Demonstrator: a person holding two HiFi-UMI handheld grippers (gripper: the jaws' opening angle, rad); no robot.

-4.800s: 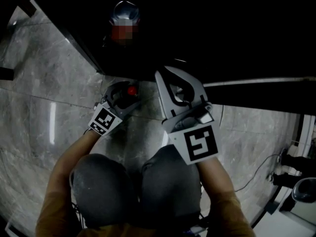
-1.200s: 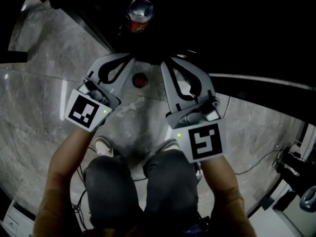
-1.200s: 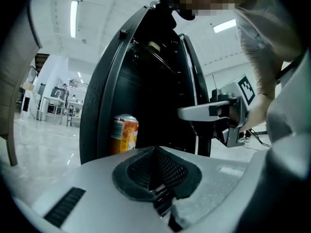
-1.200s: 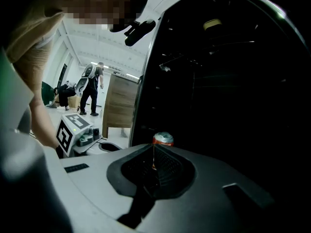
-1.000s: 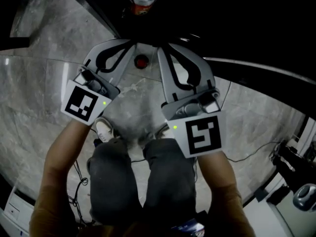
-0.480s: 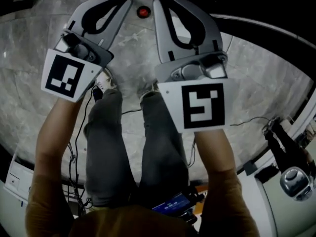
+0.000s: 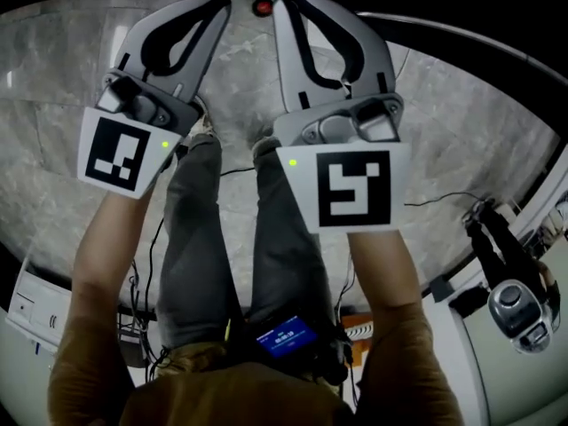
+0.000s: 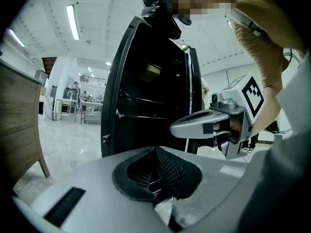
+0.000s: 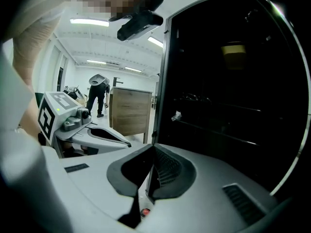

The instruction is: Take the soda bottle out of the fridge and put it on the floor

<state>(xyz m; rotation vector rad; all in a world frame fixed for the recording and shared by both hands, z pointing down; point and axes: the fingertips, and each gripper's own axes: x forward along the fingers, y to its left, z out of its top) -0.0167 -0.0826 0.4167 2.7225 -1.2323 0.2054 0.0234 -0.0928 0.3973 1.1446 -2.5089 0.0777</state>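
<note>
Left claw (image 7: 216, 5) and right claw (image 7: 284, 0) are both clenched on nothing. From the head view they sit side by side above my legs, and the soda bottle (image 7: 262, 7) stands on the floor (image 7: 461, 122) between their tips, with only its red cap showing. The left gripper view shows my left jaws pressed together, empty, facing the open dark fridge (image 8: 150, 81), with the right claw alongside. The right gripper view shows those jaws together too, the fridge ahead and the left claw beside.
</note>
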